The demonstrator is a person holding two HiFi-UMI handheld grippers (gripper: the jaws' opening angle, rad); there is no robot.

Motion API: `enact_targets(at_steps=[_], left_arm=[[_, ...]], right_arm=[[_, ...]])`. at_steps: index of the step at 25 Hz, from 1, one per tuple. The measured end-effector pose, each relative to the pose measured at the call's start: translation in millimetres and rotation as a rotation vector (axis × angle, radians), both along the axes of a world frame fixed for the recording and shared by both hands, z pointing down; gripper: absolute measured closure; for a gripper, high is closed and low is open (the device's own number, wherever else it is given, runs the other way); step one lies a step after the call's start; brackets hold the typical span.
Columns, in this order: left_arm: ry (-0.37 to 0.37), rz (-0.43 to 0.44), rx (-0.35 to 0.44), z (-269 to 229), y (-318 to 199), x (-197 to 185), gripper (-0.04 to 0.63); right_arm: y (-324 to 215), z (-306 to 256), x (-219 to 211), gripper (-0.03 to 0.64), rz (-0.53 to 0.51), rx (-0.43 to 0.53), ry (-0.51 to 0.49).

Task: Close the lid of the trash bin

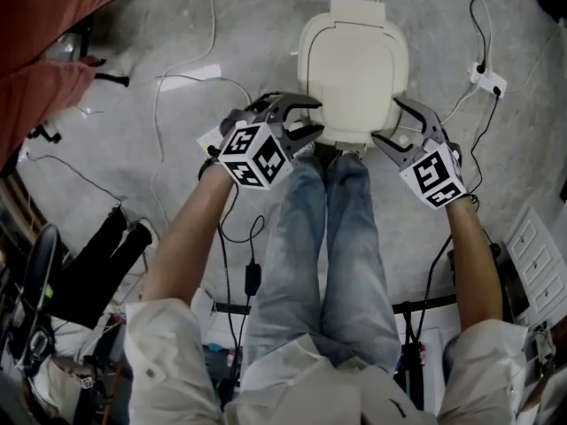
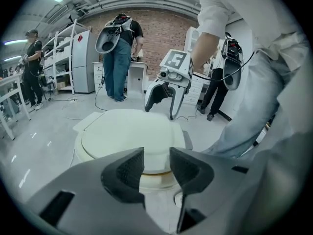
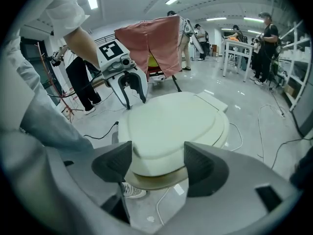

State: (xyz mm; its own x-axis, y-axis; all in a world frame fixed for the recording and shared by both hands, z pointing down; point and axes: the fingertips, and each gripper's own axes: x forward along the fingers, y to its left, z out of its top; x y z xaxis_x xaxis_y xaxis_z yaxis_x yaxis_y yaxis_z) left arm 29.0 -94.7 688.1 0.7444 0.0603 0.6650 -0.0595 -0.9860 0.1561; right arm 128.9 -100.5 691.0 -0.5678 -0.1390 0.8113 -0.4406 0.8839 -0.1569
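A cream trash bin (image 1: 354, 69) stands on the floor in front of the person's feet, its lid (image 2: 129, 136) lying flat on the rim. My left gripper (image 1: 312, 119) hovers at the bin's near left corner and is open, nothing between its pads (image 2: 124, 168); the bin's front edge shows beyond the gap. At the near right corner my right gripper (image 1: 390, 120) is also open, its jaws wider, with the lid's front edge (image 3: 161, 158) showing beyond them and not touched. Each gripper shows in the other's view: the right gripper (image 2: 164, 102), the left gripper (image 3: 132, 89).
The person's legs in jeans (image 1: 328, 237) reach up to the bin, a shoe (image 3: 129, 190) at its base. Cables and a power strip (image 1: 488, 80) lie on the grey floor. A red cloth (image 1: 44, 25) hangs at the left, white drawers (image 1: 540, 255) at the right. People stand around.
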Motion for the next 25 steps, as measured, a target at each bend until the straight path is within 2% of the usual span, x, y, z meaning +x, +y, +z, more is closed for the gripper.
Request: enact_targets(at_steps=[3, 11, 19, 25], left_arm=[[-0.010, -0.003, 0.014, 3, 1, 2, 0.448], [-0.039, -0.006, 0.049, 8, -1, 4, 0.509], [-0.051, -0.016, 0.056, 11, -1, 6, 0.522], [-0.049, -0.023, 0.051, 12, 0, 5, 0.522]], right_arm=[[4, 3, -5, 0.304, -0.027, 0.016, 0.022], [5, 4, -5, 0.336, -0.047, 0.058, 0.047], [14, 4, -10, 0.403, -0.106, 0.111, 0.073], [16, 5, -11, 0.407, -0.105, 0.108, 0.070]])
